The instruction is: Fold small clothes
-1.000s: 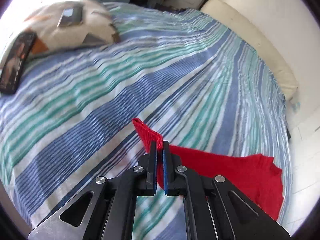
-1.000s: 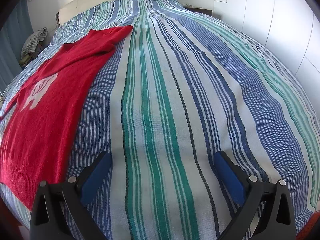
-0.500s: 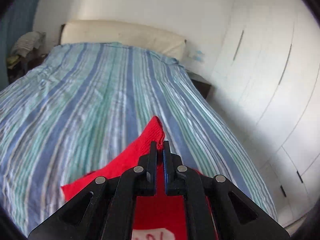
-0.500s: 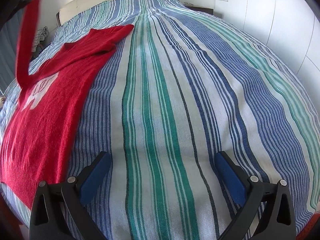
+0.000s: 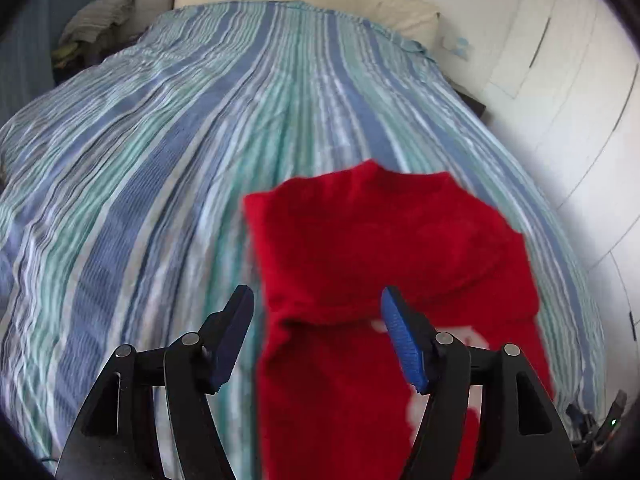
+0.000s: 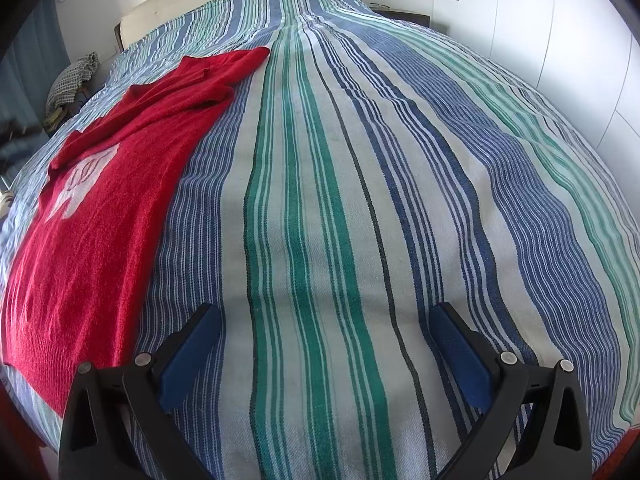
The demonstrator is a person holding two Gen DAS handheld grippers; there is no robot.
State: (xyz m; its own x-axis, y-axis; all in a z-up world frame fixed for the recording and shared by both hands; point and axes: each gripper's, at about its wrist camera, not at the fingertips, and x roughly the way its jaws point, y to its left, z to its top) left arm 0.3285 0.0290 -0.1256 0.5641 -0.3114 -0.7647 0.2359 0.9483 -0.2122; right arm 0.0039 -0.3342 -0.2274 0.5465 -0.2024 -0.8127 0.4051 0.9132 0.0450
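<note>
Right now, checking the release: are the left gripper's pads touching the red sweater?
Apart. The left wrist view shows the left gripper opening, both pads clear of the red sweater.

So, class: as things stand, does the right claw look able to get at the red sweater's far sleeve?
Probably yes. The right claw is open over bare striped bedspread, and nothing stands between it and the far sleeve of the red sweater, though it would need a long reach across.

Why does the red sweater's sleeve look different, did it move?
Yes. The sleeve was carried from the bed's left side and now lies folded across the red sweater, over its white design, released by the opening left gripper.
</note>
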